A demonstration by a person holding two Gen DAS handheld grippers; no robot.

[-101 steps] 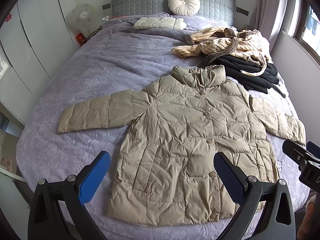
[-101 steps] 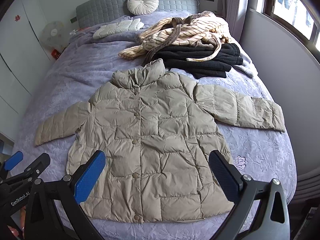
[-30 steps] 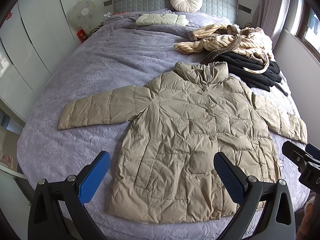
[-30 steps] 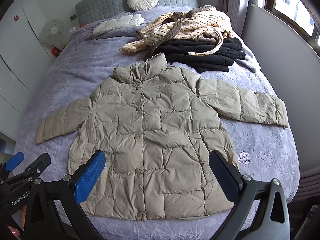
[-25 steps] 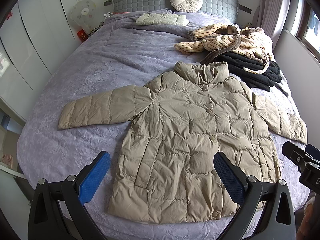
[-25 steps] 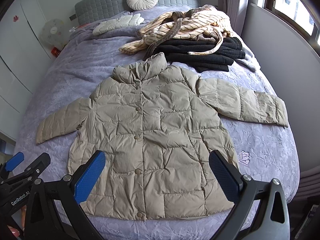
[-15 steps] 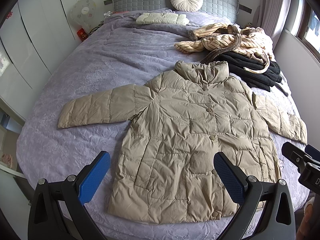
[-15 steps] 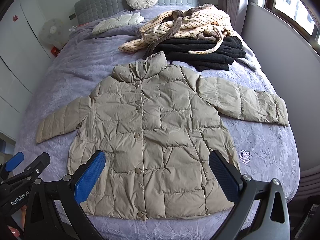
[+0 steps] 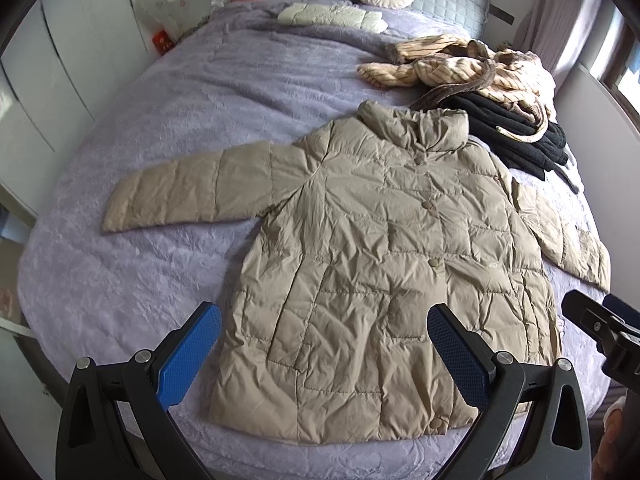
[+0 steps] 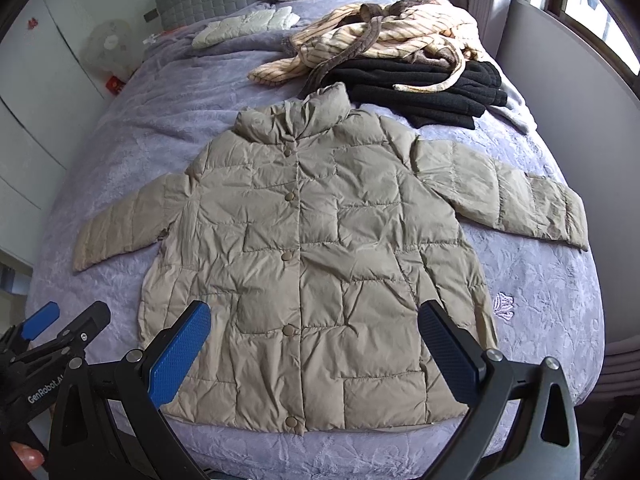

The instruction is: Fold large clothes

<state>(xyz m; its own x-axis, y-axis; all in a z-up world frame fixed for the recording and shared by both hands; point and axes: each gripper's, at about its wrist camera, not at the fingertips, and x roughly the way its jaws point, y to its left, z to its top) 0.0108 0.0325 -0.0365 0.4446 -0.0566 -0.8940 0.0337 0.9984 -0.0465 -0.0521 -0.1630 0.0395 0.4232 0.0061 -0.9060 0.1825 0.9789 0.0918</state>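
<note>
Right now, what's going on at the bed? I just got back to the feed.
A person holds two grippers over the foot of a bed, and neither one has hold of anything. The left gripper and right gripper are both open above the hem of a beige puffer coat. The coat lies flat, buttoned, with both sleeves spread out, and no fold has been made. A striped robe and black clothes are piled beyond its collar.

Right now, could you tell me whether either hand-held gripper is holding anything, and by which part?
Nothing is held. The left hand-held gripper and right hand-held gripper are both open above the beige puffer jacket.
</note>
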